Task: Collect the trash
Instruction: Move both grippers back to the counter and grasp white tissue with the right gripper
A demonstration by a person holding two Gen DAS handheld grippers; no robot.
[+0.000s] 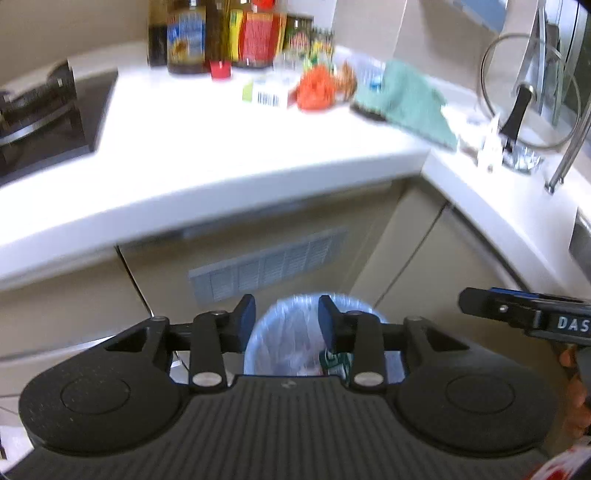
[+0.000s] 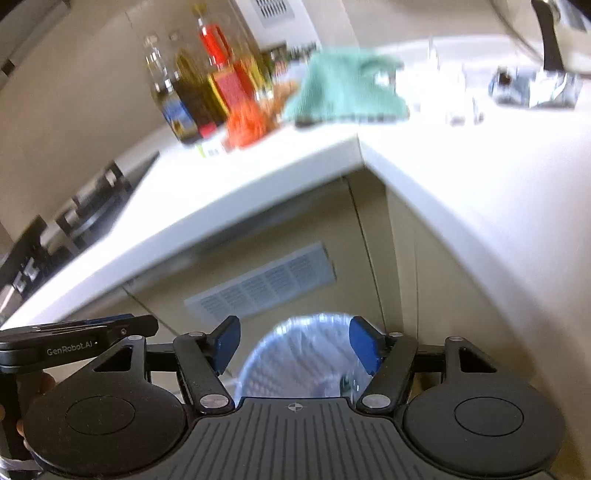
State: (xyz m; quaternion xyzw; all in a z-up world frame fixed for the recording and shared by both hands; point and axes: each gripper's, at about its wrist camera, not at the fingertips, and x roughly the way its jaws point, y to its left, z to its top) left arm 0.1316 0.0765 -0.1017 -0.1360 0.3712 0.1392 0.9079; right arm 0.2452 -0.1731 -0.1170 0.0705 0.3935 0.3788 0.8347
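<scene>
A trash bin (image 1: 291,339) lined with a pale blue bag stands on the floor below the counter corner, with some green-and-white litter inside. My left gripper (image 1: 287,317) hangs above it, open, nothing between its blue pads. In the right wrist view the same bin (image 2: 303,358) lies under my right gripper (image 2: 295,343), which is open wider and empty. On the white counter (image 1: 221,147) lie an orange crumpled wrapper (image 1: 314,88), a small white box with a barcode (image 1: 266,94) and a brownish scrap (image 1: 347,79). The orange wrapper (image 2: 245,123) also shows in the right wrist view.
Sauce and oil bottles (image 1: 207,33) stand at the back of the counter. A green cloth (image 1: 413,103) lies by the corner. A stove (image 1: 40,110) is at the left, a lid rack (image 1: 528,96) at the right. The other gripper (image 1: 524,314) juts in from the right.
</scene>
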